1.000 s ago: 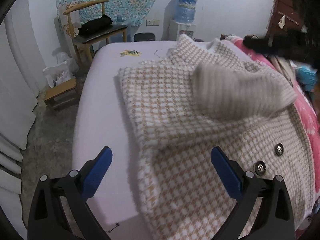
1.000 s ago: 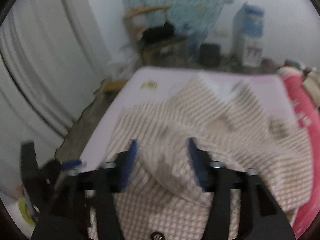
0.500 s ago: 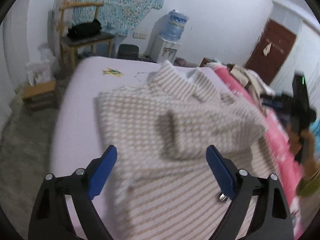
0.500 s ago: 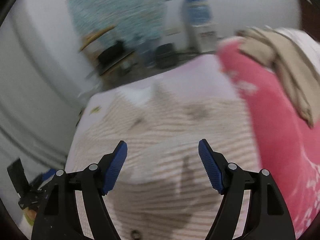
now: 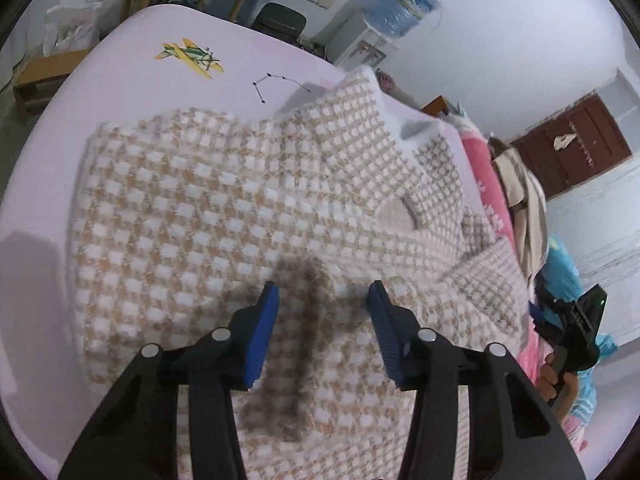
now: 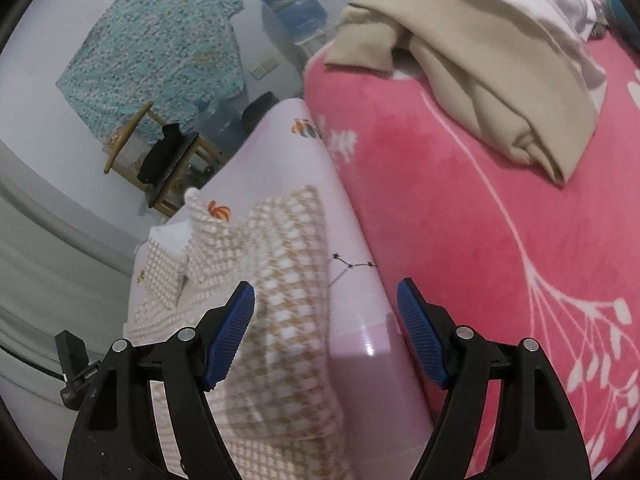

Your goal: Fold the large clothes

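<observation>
a: where did we stand with the checked coat (image 5: 224, 216)?

b: it lay spread on the bed (image 5: 132, 80), partly folded, with a sleeve laid across the body. our left claw (image 5: 323, 324) hung directly over the middle of it, blue pads apart and gripping nothing, its shadow on the cloth just ahead of the tips.

a: and our right claw (image 6: 325, 332)?

b: also parted and empty. the coat's edge (image 6: 280, 280) sat under its left pad, the pink blanket (image 6: 460, 200) off to its right.

a: so the next move?

b: we judged we were between folds; each claw needed to drop to a hem or side edge, pinch and carry it over.

a: any containers?

b: only the water-cooler bottle (image 5: 412, 4), far beyond the left claw; we couldn't tell how full it was.
</observation>
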A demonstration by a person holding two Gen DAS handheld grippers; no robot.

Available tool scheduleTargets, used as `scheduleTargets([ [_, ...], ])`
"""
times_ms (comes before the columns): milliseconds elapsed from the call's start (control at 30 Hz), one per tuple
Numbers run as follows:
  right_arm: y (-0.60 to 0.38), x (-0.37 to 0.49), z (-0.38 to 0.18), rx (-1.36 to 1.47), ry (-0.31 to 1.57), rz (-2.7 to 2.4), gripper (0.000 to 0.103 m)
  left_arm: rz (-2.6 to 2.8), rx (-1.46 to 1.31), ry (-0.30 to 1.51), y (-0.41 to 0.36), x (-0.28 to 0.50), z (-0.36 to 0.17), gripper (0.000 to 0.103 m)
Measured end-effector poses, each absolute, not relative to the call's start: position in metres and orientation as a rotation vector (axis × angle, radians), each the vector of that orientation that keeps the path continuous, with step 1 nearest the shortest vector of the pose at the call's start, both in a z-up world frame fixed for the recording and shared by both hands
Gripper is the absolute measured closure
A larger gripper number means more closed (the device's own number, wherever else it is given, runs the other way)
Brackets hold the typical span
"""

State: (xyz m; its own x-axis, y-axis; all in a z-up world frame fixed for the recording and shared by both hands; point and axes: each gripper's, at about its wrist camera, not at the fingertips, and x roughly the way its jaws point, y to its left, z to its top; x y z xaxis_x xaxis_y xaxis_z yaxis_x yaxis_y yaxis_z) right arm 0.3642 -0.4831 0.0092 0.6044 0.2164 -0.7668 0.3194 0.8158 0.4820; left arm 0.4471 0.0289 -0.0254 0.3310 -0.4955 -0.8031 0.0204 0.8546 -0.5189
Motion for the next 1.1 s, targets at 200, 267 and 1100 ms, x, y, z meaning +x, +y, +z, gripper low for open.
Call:
scheduleTargets([
  [200, -0.482, 0.365, 0.0, 0.653, 0.937, -0.039, 0.033, -0.307, -0.525, 1.268, 0.03, 0.456, -0.038, 0.057],
  [267, -0.481, 0.364, 0.0, 0.641, 0.941, -0.032, 0.033, -0.291, -0.572, 1.29, 0.035, 0.458, -0.039, 0.057],
  [1100, -0.447, 0.36, 0.013, 0.524, 0.958, 0.071, 0.033, -0.298, -0.232, 0.996, 0.002, 0.445, 0.042, 0.097],
])
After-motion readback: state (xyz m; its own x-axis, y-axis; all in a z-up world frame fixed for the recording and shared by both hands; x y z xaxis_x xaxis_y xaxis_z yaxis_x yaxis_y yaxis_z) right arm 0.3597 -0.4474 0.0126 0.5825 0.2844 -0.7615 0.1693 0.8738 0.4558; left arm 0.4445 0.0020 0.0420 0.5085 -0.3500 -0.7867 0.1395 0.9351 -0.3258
